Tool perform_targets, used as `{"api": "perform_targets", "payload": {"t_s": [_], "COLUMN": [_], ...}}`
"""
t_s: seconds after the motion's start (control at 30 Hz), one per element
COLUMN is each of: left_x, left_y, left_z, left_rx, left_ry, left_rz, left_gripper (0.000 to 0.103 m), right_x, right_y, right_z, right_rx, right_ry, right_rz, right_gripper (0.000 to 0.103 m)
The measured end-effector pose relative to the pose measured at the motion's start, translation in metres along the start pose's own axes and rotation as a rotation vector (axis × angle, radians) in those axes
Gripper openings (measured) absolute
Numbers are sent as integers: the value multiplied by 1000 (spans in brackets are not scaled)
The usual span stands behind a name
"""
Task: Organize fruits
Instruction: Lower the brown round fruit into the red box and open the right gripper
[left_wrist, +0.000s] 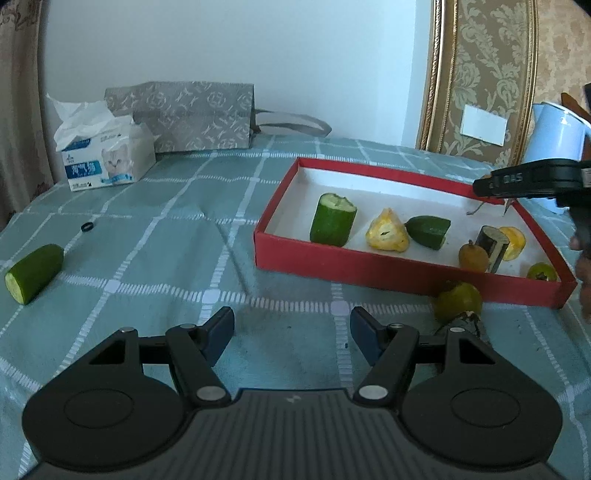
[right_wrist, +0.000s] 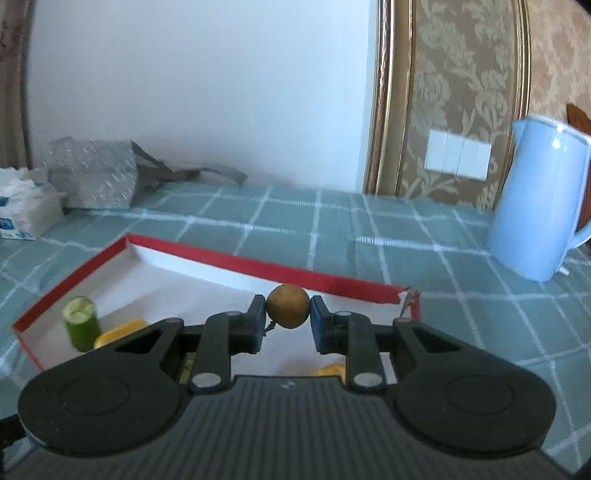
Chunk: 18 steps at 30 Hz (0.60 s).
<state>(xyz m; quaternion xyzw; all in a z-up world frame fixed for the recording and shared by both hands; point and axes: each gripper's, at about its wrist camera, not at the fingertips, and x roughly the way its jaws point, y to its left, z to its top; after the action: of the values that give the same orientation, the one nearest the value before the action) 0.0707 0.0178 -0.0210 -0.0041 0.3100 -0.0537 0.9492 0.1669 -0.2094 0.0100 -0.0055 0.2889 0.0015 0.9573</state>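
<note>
My right gripper (right_wrist: 288, 319) is clamped on a small round brown fruit (right_wrist: 288, 306), probably a longan, though blur makes that uncertain. It hangs over the red box (right_wrist: 236, 258), so I judge this the carry-and-drop step; next I need a bare white patch, then release. Being round, it has no long axis; a stem stub shows at its lower left. My left gripper (left_wrist: 291, 332) gapes empty above the checked cloth (left_wrist: 166, 240); the cucumber piece (left_wrist: 33, 273) still lies outside.

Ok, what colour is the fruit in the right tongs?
Brown round fruit, pinched in the right tongs; clearest in the right wrist view.
</note>
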Motion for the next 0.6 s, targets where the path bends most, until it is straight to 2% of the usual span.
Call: {"api": "perform_targets", "payload": {"t_s": [0.13, 0.33, 0.4, 0.43, 0.47, 0.6], "left_x": [0, 1, 1, 1, 1, 2], "left_y": [1, 0, 0, 0, 0, 1], "left_z": [0, 0, 0, 0, 0, 0], "left_rx": [-5, -3, -3, -3, -4, -4], "left_ry": [4, 7, 8, 7, 7, 9], "left_rz": [-7, -1, 2, 3, 5, 13], "left_gripper": [73, 73, 73, 73, 73, 73], "right_x": [15, 18, 15, 12, 9, -6], "right_y": [-1, 0, -1, -2, -3, -10], "right_z": [-4, -8, -8, -8, -8, -11], "right_rx": [27, 28, 33, 43, 54, 83], "right_ry": [38, 36, 25, 14, 0, -32], "right_rz": [0, -13, -14, -19, -24, -33], "right_gripper": [24, 27, 38, 51, 55, 57]}}
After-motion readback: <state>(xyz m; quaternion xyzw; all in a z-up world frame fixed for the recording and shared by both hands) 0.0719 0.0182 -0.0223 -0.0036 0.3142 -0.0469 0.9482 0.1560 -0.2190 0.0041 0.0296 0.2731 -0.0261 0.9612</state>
